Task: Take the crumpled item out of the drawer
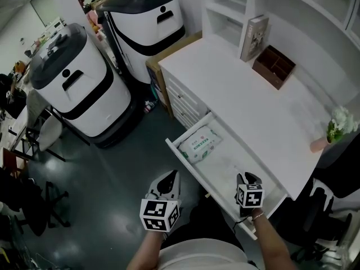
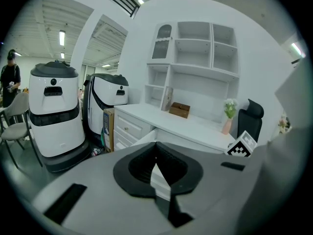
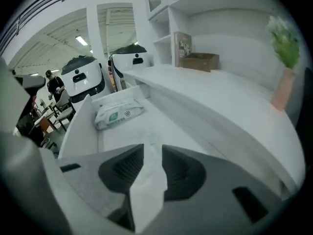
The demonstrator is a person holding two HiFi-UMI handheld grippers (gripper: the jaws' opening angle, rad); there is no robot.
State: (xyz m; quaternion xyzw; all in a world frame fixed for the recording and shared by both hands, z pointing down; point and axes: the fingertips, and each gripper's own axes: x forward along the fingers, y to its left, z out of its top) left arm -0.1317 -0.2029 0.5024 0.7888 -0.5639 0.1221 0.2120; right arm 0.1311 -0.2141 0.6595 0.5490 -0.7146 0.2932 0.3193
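Observation:
The white drawer (image 1: 191,165) stands pulled out of the desk. My right gripper (image 1: 247,178) hovers over its near end. In the right gripper view the right gripper (image 3: 149,150) is shut on a crumpled white tissue (image 3: 146,185), which runs as a strip between both pads and pokes out ahead of the tips over the drawer floor (image 3: 176,126). A pack of wet wipes (image 1: 201,142) (image 3: 119,112) lies at the drawer's far end. My left gripper (image 1: 167,179) (image 2: 156,150) hangs over the floor just outside the drawer front, its tips together and nothing in it.
On the white desk top (image 1: 247,100) stand a book (image 1: 254,37), a brown box (image 1: 274,66) and a pink vase with flowers (image 1: 336,129). Two white-and-black machines (image 1: 73,86) (image 1: 149,21) stand left of the desk. A black chair (image 1: 332,207) is at right.

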